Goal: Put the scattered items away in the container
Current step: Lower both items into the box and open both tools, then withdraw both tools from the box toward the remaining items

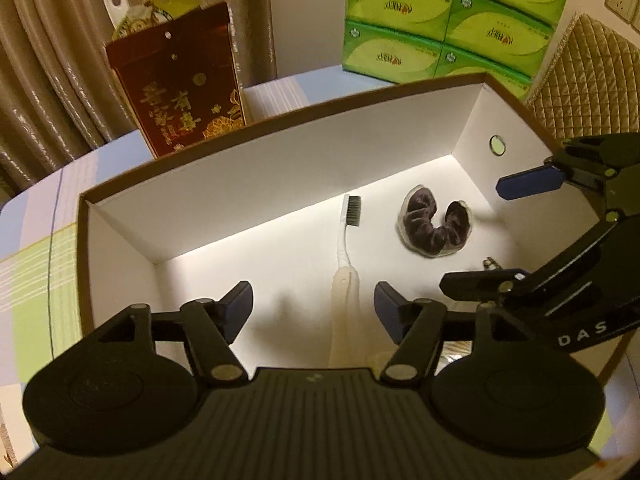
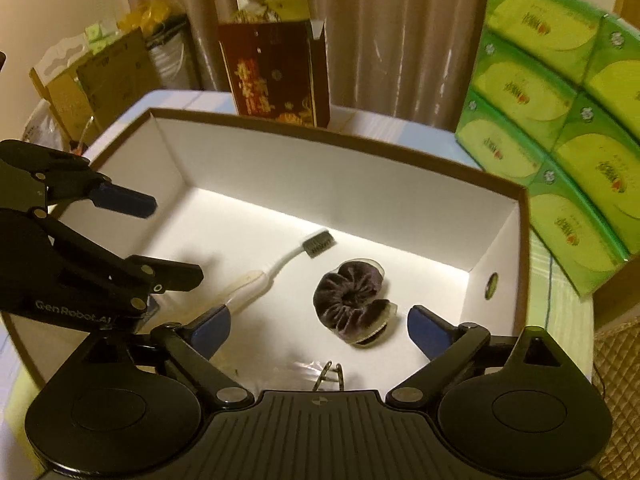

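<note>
Container (image 1: 280,120): the white box with a brown rim sits on the checked tablecloth (image 1: 36,264). Toothbrush (image 1: 347,236), dark velvet scrunchie (image 1: 434,226) and a small metal clip (image 2: 332,376) lie on its floor. My left gripper (image 1: 314,308) and right gripper (image 2: 320,326) hang over it, jaws apart, empty. No strays visible outside; looks near done. Readable: "GenRobot.AI", "DAS". Red carton (image 1: 180,88) and tissue packs (image 1: 452,20) carry print I can't read.

The right tongs (image 2: 320,326) gape over a white box (image 2: 280,180). Inside lie a toothbrush (image 2: 280,264) and a dark scrunchie (image 2: 352,300), apart. The left tongs (image 2: 176,240) stand open too.
</note>
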Tool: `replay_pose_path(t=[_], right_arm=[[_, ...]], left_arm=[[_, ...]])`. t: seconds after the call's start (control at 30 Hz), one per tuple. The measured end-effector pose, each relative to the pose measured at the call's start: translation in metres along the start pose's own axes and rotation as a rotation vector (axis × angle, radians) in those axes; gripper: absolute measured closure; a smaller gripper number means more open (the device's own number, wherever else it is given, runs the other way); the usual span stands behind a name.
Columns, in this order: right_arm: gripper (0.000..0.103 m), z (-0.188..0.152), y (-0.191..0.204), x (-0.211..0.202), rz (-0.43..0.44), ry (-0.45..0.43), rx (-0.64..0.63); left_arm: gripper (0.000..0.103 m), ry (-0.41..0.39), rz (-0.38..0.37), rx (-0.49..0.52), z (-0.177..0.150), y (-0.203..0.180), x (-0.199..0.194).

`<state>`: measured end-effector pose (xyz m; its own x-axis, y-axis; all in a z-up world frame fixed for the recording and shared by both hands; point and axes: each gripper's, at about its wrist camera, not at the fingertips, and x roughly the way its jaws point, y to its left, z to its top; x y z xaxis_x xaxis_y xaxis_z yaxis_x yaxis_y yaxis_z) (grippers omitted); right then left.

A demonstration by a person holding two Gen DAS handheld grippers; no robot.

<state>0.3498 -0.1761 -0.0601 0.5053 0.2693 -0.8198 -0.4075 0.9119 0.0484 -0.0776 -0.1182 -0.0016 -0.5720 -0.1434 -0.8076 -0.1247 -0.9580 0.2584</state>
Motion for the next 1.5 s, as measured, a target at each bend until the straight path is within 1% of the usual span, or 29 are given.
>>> replay_pose_path(t=[0.03, 0.07, 0.17, 0.27, 0.33, 0.47, 0.63, 0.73, 0.83, 0.97, 1.03, 1.17, 1.37, 1.5], right_arm=[[0.008, -0.002, 0.001, -0.005, -0.001, -0.012, 0.001], [0.007, -0.003, 0.002, -0.01, -0.003, -0.025, 0.002], [0.002, -0.011, 0.006, -0.027, -0.018, -0.069, 0.009], [0.002, -0.019, 0.009, -0.042, -0.037, -0.1, 0.016], [0.002, -0.025, 0.011, -0.049, -0.033, -0.112, 0.032], [0.002, -0.034, 0.009, -0.067, -0.01, -0.145, 0.091], [0.002, -0.047, 0.015, -0.097, -0.031, -0.225, 0.113], [0.002, -0.058, 0.019, -0.118, -0.018, -0.275, 0.138], [0.002, -0.069, 0.024, -0.134, -0.014, -0.301, 0.149], [0.002, -0.084, 0.031, -0.146, -0.013, -0.306, 0.149], [0.002, -0.092, 0.035, -0.149, -0.014, -0.295, 0.148], [0.002, -0.108, 0.042, -0.15, -0.02, -0.269, 0.16], [0.002, -0.13, 0.053, -0.151, -0.02, -0.221, 0.182], [0.002, -0.143, 0.059, -0.149, -0.014, -0.193, 0.191]], left_arm=[[0.03, -0.006, 0.008, 0.001, 0.0, -0.001, -0.005], [0.028, -0.013, 0.018, 0.0, 0.0, -0.003, -0.009], [0.026, -0.036, 0.032, -0.013, -0.003, -0.006, -0.024], [0.022, -0.06, 0.037, -0.029, -0.007, -0.009, -0.042], [0.017, -0.073, 0.044, -0.036, -0.011, -0.011, -0.052], [0.014, -0.104, 0.052, -0.065, -0.022, -0.014, -0.075], [0.009, -0.148, 0.057, -0.095, -0.037, -0.019, -0.106], [0.008, -0.174, 0.057, -0.107, -0.048, -0.022, -0.124], [0.007, -0.197, 0.051, -0.124, -0.061, -0.026, -0.142], [0.005, -0.214, 0.05, -0.15, -0.079, -0.031, -0.159], [0.002, -0.217, 0.057, -0.158, -0.088, -0.035, -0.166], [0.002, -0.21, 0.064, -0.182, -0.108, -0.043, -0.174], [0.002, -0.177, 0.041, -0.221, -0.132, -0.047, -0.173], [0.002, -0.161, 0.066, -0.211, -0.144, -0.053, -0.17]])
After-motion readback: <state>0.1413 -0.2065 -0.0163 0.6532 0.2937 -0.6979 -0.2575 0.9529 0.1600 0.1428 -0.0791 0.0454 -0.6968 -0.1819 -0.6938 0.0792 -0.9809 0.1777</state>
